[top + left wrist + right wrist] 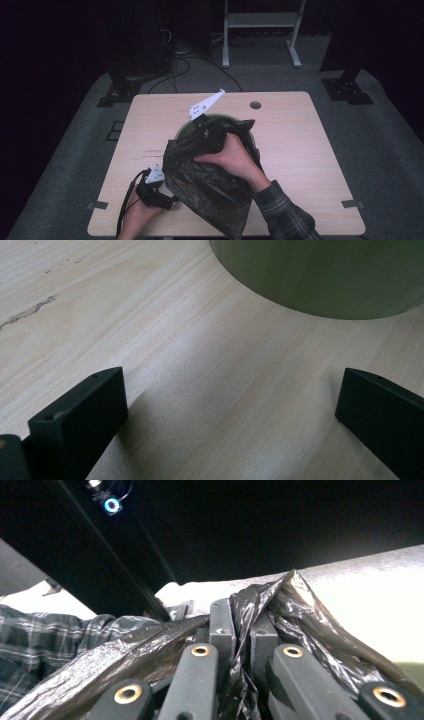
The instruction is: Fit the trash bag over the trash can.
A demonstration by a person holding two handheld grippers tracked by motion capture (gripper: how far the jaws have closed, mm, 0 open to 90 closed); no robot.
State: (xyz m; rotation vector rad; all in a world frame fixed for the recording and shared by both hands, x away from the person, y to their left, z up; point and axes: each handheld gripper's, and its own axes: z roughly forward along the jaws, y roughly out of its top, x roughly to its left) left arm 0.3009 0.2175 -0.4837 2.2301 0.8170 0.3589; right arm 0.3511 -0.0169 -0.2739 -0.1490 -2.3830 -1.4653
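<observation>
The right claw (242, 630) is clenched on a fold of the black bag (207, 175), which drapes from the green bin (252, 131) at the table's (300, 150) middle toward the near edge. The left claw (230, 410) stands wide open above bare wood, holding nothing. Its own view catches the bin's wall (325, 275) close ahead, while the right gripper view shows plastic pinched between the jaws and a plaid sleeve (45, 630).

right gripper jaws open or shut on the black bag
Shut on it. In the right gripper view the right gripper has its jaws close together, with a fold of the black bag pinched between them.
</observation>
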